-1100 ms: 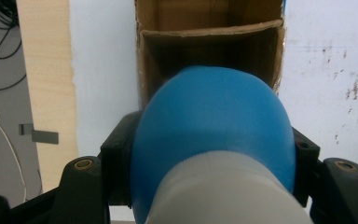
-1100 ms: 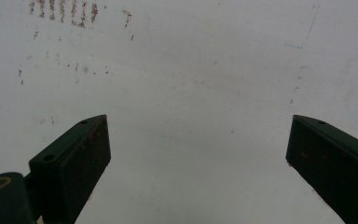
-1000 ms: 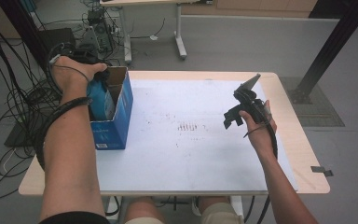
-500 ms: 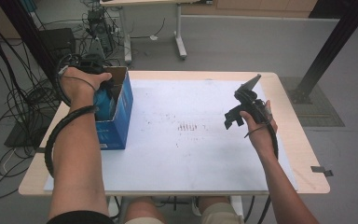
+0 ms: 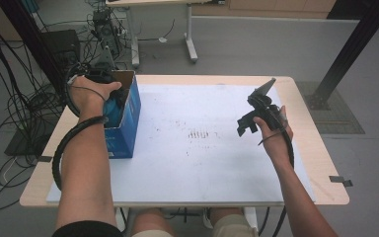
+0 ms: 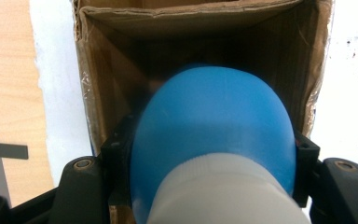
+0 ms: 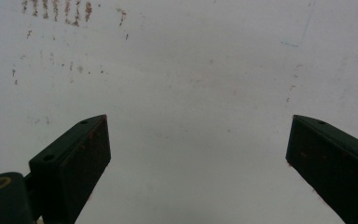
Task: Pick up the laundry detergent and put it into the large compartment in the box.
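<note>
A blue bottle [image 6: 209, 121] with a white cap [image 6: 228, 196] sits between the jaws of my left gripper [image 6: 209, 156], which is shut on it. The bottle hangs in the mouth of an open cardboard box [image 6: 105, 70], blue on the outside [image 5: 128, 123], at the table's left edge. In the high view my left hand is over the box and the blue bottle [image 5: 112, 107] shows at its opening. My right gripper [image 7: 198, 149] is open with nothing between its jaws, held above the white sheet [image 7: 191, 60] at the table's right [image 5: 249, 123].
The white sheet [image 5: 197, 163] covers most of the wooden table [image 5: 321, 163] and has small dark marks in its middle. Cables, a black frame post [image 5: 355, 44] and another table's legs stand on the floor beyond.
My left hand has sunk with the blue bottle, which now sits lower in the box's opening. The right hand has kept still.
</note>
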Demonstrator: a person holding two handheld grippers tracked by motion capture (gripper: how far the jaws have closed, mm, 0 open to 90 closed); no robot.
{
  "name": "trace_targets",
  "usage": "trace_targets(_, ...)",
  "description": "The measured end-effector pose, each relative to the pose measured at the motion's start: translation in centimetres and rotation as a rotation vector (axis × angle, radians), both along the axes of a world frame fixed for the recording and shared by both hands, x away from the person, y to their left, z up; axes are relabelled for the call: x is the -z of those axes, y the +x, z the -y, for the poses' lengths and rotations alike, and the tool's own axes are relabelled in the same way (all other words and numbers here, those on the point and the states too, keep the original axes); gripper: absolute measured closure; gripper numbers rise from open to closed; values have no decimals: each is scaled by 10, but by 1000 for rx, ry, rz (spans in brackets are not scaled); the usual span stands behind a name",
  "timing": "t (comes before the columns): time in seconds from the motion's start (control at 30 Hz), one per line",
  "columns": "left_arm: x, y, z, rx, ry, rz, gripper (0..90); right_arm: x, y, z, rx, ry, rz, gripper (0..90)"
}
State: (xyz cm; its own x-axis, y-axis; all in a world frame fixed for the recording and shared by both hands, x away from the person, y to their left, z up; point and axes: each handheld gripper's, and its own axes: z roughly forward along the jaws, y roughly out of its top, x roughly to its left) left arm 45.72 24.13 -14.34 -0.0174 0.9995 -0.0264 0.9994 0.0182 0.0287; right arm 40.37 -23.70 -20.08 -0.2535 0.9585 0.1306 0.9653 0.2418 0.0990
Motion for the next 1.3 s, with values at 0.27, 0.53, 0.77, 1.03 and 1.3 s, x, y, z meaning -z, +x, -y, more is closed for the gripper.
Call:
trace_targets(0.27,8,0,3,9,6,-5,375,2,0,2,1,0,-2,63)
trace_targets(0.53,16,1,4,16,7,-17,375,3,-1,2,1,1,-1,62)
trace_targets(0.77,24,1,3,19,3,-24,375,4,0,1,6,-1,-6,62)
trace_targets(1.03,25,0,2,15,1,-23,374,4,1,-1,2,-1,-8,63)
trace_targets(1.3,25,1,4,11,6,-22,373,3,0,-1,2,-1,-6,63)
